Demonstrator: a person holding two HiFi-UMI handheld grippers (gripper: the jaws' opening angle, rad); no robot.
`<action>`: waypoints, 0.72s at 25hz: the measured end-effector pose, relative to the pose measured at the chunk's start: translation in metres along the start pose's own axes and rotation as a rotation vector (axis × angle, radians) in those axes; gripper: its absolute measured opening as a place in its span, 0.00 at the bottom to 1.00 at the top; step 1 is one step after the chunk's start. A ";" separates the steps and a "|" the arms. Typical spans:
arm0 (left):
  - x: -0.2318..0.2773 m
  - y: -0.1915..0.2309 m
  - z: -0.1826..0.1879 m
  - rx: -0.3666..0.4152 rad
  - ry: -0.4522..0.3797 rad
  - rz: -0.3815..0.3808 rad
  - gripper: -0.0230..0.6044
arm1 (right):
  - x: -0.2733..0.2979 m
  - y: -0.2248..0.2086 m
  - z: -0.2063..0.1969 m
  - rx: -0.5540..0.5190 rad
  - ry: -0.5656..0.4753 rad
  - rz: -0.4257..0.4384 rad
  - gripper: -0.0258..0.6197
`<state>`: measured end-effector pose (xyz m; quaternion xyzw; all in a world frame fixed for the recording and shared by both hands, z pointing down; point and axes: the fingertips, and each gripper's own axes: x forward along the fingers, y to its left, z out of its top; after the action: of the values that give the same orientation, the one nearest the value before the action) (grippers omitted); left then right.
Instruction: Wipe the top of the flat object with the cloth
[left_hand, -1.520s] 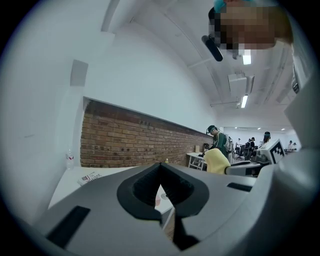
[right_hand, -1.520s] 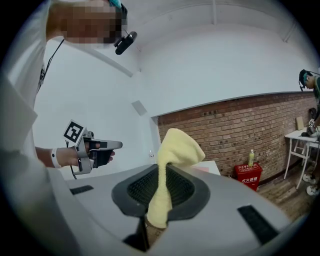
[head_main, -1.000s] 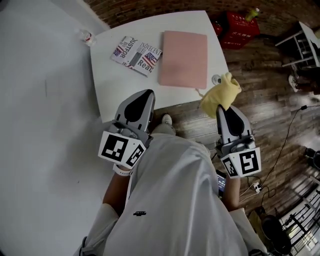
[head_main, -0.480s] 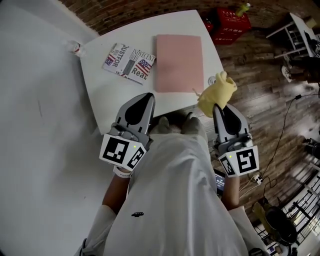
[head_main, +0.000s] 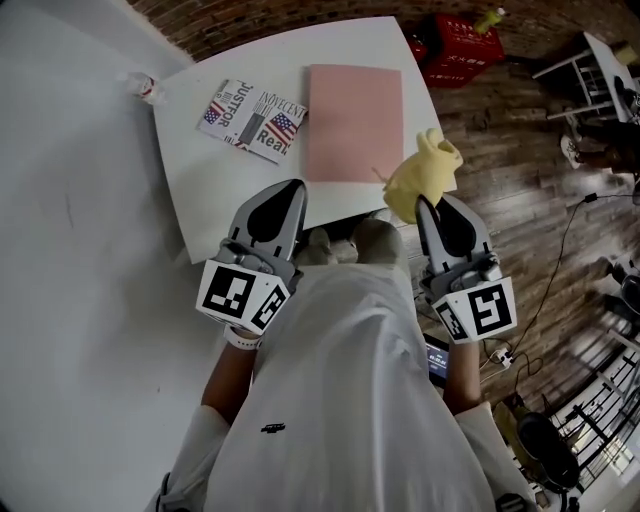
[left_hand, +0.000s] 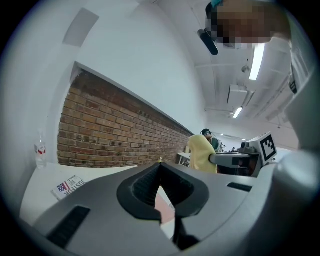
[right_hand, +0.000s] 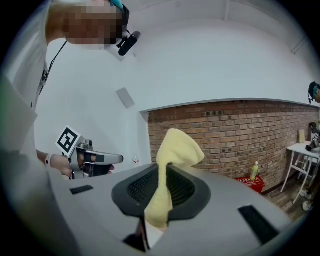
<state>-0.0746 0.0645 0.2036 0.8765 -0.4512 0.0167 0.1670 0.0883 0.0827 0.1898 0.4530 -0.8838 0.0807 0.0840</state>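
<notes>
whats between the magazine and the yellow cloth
In the head view, the pink flat object lies on the white table between the magazine and the yellow cloth, which the right gripper holds clamped in its jaws.

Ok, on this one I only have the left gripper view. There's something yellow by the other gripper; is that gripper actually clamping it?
Observer: Yes. The right gripper view shows the right gripper shut on the yellow cloth, whose free end stands up past the jaws.
Reviewer: Is the cloth on the pink pad?
Observer: No. In the head view the cloth shows to the right of the pink pad, by the near right corner of the white table, with no overlap. Wiping has not yet begun.
</notes>
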 end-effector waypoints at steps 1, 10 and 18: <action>0.003 0.002 -0.003 -0.001 0.007 0.004 0.07 | 0.005 -0.001 0.000 -0.005 0.001 0.006 0.11; 0.026 0.025 -0.042 -0.052 0.077 0.057 0.07 | 0.063 0.002 -0.024 0.027 0.043 0.098 0.11; 0.039 0.055 -0.086 -0.102 0.140 0.122 0.07 | 0.114 0.016 -0.066 0.074 0.121 0.205 0.11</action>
<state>-0.0849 0.0308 0.3072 0.8345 -0.4911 0.0652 0.2413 0.0146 0.0164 0.2784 0.3573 -0.9153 0.1484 0.1117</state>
